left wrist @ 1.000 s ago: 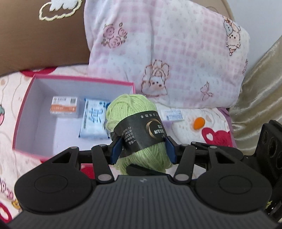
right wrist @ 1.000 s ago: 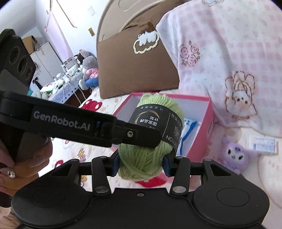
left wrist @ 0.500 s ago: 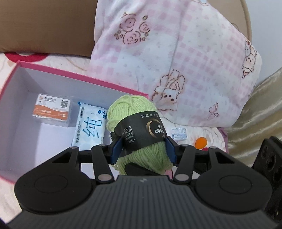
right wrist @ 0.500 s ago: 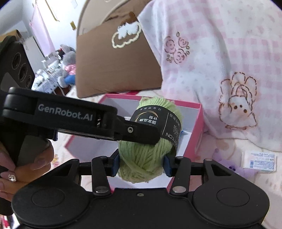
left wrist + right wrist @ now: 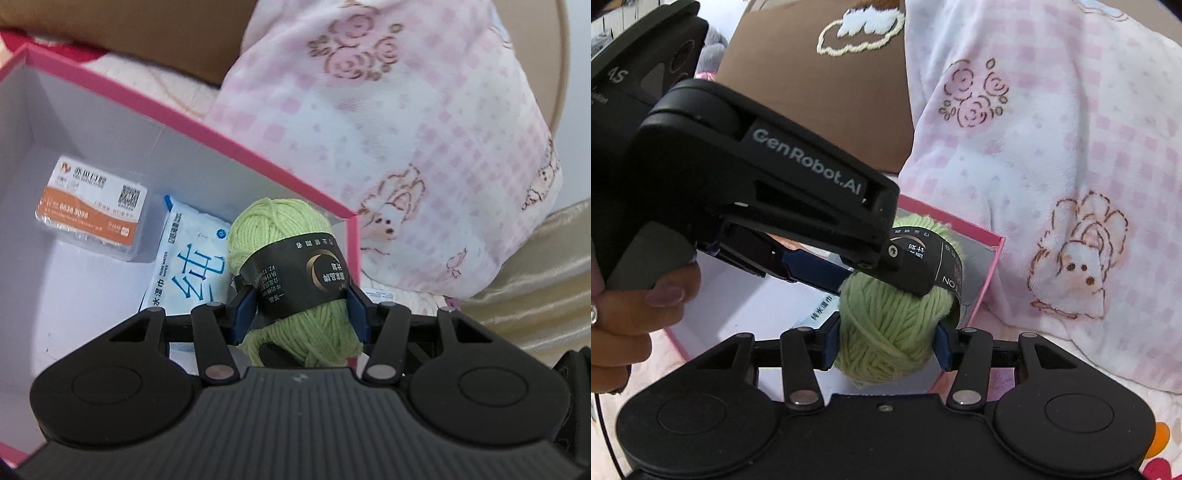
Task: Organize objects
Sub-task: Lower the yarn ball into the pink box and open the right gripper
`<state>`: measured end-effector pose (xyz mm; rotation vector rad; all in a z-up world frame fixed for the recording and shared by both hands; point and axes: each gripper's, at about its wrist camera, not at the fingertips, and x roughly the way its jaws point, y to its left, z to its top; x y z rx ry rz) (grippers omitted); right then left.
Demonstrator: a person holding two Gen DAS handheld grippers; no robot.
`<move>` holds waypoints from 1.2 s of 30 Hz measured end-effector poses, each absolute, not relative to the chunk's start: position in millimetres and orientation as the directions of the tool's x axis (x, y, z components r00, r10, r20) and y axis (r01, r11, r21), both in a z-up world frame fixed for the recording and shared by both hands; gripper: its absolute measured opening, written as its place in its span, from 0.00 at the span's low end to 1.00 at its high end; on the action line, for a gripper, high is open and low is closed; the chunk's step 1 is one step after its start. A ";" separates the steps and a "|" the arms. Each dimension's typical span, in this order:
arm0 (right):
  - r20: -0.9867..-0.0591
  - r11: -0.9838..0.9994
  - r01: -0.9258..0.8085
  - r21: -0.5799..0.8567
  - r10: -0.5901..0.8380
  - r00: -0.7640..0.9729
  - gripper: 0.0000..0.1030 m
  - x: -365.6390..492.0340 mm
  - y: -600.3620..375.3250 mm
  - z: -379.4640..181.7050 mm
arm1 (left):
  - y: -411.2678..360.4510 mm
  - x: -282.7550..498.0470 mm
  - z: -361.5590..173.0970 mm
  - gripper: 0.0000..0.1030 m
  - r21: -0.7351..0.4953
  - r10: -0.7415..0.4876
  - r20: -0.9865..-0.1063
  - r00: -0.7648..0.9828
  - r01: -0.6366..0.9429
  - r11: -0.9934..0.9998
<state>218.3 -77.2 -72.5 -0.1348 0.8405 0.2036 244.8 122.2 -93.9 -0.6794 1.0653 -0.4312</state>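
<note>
The scene is a bed with a soft quilted cover (image 5: 1137, 435) printed in pink, red and orange shapes, pale and slightly puffy. Leaning at the back is a brown cushion (image 5: 820, 110) with a stitched white cloud outlined in cream thread, and beside it a fleecy pillow (image 5: 406, 147) in pink-and-white check, printed with brown-outlined roses and small animals. To the right of the pillow lies a fold of shiny gold fabric (image 5: 535, 280). On the cover sits an open rectangular box (image 5: 258, 155) of stiff card, bright pink on its rim and outer walls and smooth pale grey inside. On its floor lie a flat clear plastic case with an orange-and-white card (image 5: 92, 210) and, just beside it, a soft white-and-blue packet of wet wipes (image 5: 188, 269). The ball of yarn (image 5: 291, 280) is light green, chunky and rounded, wrapped by a glossy black paper band with a gold crescent; it is held over the near right corner of the box. The left gripper (image 5: 299, 310) pinches it across the band with blue pads, and the right gripper (image 5: 886, 339) clamps the lower bare wool, both at a medium opening. A hand (image 5: 635, 314) holds the black plastic handle of the left gripper.
</note>
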 end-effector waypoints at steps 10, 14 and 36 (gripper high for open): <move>-0.758 0.912 -0.382 -0.150 0.141 0.636 0.60 215.7 -71.8 -79.0 | 127.6 250.3 -109.1 0.51 -0.698 -0.621 -0.663 0.418 -0.044 0.715; -0.761 0.880 -0.446 -0.164 0.175 0.625 0.61 209.7 -76.2 -77.1 | 124.3 249.3 -109.4 0.51 -0.680 -0.609 -0.677 0.413 -0.034 0.732; -0.727 0.860 -0.491 -0.139 0.248 0.641 0.23 207.3 -79.5 -81.2 | 97.8 244.6 -103.3 0.49 -0.505 -0.484 -0.752 0.448 0.080 0.859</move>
